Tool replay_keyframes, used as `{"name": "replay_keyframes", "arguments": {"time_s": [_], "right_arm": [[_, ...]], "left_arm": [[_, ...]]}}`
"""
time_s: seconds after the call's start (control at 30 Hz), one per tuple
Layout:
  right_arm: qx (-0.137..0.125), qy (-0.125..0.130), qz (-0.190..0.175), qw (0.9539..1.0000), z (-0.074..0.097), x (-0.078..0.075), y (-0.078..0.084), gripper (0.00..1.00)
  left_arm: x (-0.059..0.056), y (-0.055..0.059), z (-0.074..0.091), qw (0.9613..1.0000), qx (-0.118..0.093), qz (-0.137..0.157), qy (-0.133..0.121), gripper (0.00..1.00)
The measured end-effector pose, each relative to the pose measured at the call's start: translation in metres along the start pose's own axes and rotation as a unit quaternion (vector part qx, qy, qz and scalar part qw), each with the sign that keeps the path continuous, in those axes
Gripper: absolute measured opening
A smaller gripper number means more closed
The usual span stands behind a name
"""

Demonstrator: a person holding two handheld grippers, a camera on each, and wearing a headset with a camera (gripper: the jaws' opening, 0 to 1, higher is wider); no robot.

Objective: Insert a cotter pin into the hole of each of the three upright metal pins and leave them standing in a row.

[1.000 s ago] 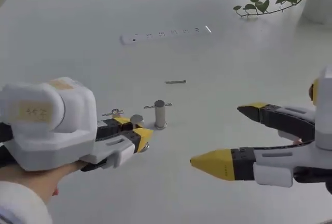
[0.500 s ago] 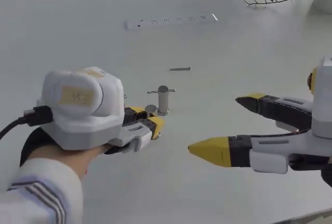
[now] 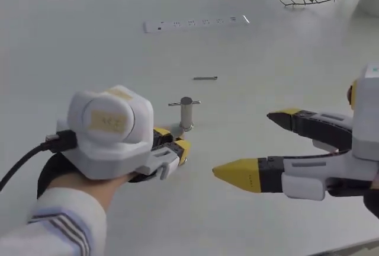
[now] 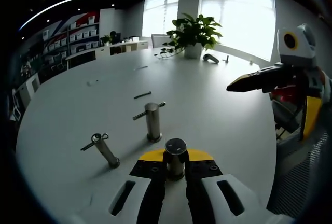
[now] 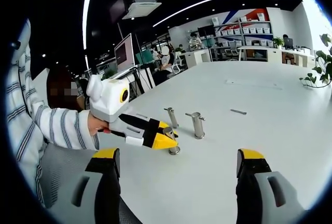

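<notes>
**Third pin clamped, last cotter waiting**

White office table [image 3: 89, 48] is shown with two of the three pins already fitted. At the left of the left gripper view, the left pin [image 4: 106, 151] is seen with a cotter [image 4: 95, 140] through its head. Just beside it, the middle pin [image 4: 151, 122] is crossed by a second cotter [image 4: 139, 114]. The third pin [image 4: 175, 157] is held upright between the closed jaws of the left gripper [image 3: 175, 145], near the middle pin and apparently resting on the table; no cotter is seen in it.

Over the past second the clamp has been kept, and the gripper has been edged toward the middle pin, so that the left pin is now hidden behind the gripper's body in the head view. The loose cotter [image 3: 205, 78] has been left lying flat beyond the pins, well apart from both grippers.

At the right, the right gripper [image 3: 241, 143] is held wide open and empty. The last insertion is judged still to be done, with that free gripper placed to fetch the cotter.
</notes>
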State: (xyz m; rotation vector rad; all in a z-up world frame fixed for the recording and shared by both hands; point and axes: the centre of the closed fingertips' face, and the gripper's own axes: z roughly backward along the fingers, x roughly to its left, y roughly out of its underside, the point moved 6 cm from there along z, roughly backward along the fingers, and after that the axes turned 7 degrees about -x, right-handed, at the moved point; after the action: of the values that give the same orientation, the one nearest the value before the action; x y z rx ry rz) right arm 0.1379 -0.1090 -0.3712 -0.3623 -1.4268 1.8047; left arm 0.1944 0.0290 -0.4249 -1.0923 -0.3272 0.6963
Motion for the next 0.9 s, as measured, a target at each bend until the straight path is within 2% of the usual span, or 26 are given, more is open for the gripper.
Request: {"name": "replay_keyframes", "arguments": {"time_s": [0.07, 0.2, 0.3, 0.4, 0.5, 0.57, 0.63, 0.67, 0.73, 0.8, 0.9], "right_arm": [[0.001, -0.001, 0.0, 1.0, 0.0, 0.0, 0.0, 0.92], [0.003, -0.005, -0.002, 1.0, 0.0, 0.0, 0.001, 0.91], [-0.003, -0.009, -0.007, 0.9999, 0.0, 0.001, -0.001, 0.91], [-0.007, -0.008, -0.009, 0.9999, 0.0, 0.001, -0.002, 0.91], [-0.005, -0.007, -0.008, 0.9999, 0.001, 0.0, -0.001, 0.92], [-0.004, -0.007, -0.008, 0.9999, 0.001, 0.0, -0.001, 0.92], [-0.004, -0.007, -0.008, 0.9999, 0.0, 0.001, -0.001, 0.92], [-0.004, -0.008, -0.008, 0.9999, 0.0, 0.001, -0.001, 0.92], [-0.003, -0.009, -0.007, 0.9999, 0.0, 0.002, -0.001, 0.92], [0.0, -0.009, -0.004, 1.0, 0.0, 0.002, 0.0, 0.92], [0.0, -0.009, -0.004, 1.0, 0.001, 0.002, 0.0, 0.92]], "left_arm": [[0.0, 0.0, 0.0, 1.0, -0.003, -0.008, -0.001, 0.1], [-0.001, 0.002, 0.0, 0.9999, -0.007, -0.007, -0.008, 0.1], [-0.003, 0.004, 0.001, 0.9994, -0.013, -0.03, -0.009, 0.1], [-0.003, 0.004, 0.002, 0.9997, -0.015, -0.016, -0.009, 0.1], [-0.003, 0.004, 0.002, 0.9995, -0.019, -0.023, -0.007, 0.1], [-0.003, 0.004, 0.002, 0.9993, -0.02, -0.03, -0.007, 0.1], [-0.003, 0.003, 0.003, 0.998, -0.019, -0.06, -0.004, 0.1], [-0.004, 0.001, 0.004, 0.9976, -0.023, -0.066, 0.0, 0.11], [-0.005, -0.001, 0.008, 0.9983, -0.025, -0.052, 0.011, 0.14], [-0.006, -0.008, 0.015, 0.9958, -0.035, -0.082, 0.023, 0.2], [-0.007, -0.011, 0.029, 0.9955, -0.039, -0.077, 0.041, 0.32]]}}
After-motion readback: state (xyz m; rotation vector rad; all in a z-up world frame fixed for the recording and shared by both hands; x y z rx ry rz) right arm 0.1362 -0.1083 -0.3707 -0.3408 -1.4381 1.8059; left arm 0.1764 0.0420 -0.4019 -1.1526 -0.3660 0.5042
